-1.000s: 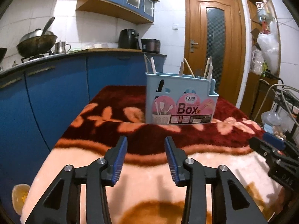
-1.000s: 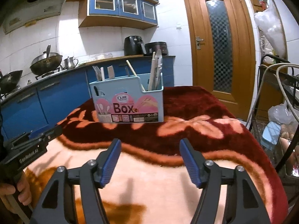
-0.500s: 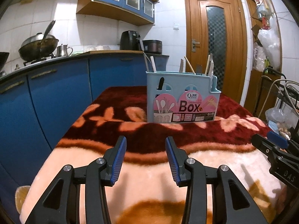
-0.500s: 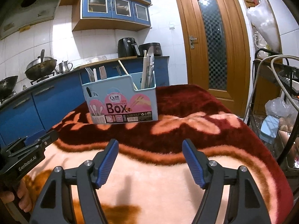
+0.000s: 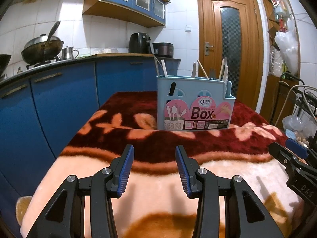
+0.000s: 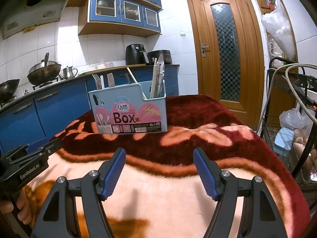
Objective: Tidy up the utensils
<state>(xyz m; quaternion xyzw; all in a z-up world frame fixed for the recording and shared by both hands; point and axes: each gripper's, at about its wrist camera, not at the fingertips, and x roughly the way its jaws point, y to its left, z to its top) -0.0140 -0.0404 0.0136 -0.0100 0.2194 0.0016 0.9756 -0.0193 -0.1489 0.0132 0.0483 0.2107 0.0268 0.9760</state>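
Step in hand, as judged: end or pause of sorting, since the utensils (image 6: 157, 79) already stand upright in the pale blue plastic "Box" caddy (image 6: 129, 112), set on the red-and-peach floral blanket (image 6: 198, 134) well ahead of both tools. Left gripper (image 5: 153, 168) and right gripper (image 6: 159, 170) hover low and level over the blanket, jaws spread, empty. Next move likely calls for finding any stray piece; none is visible.
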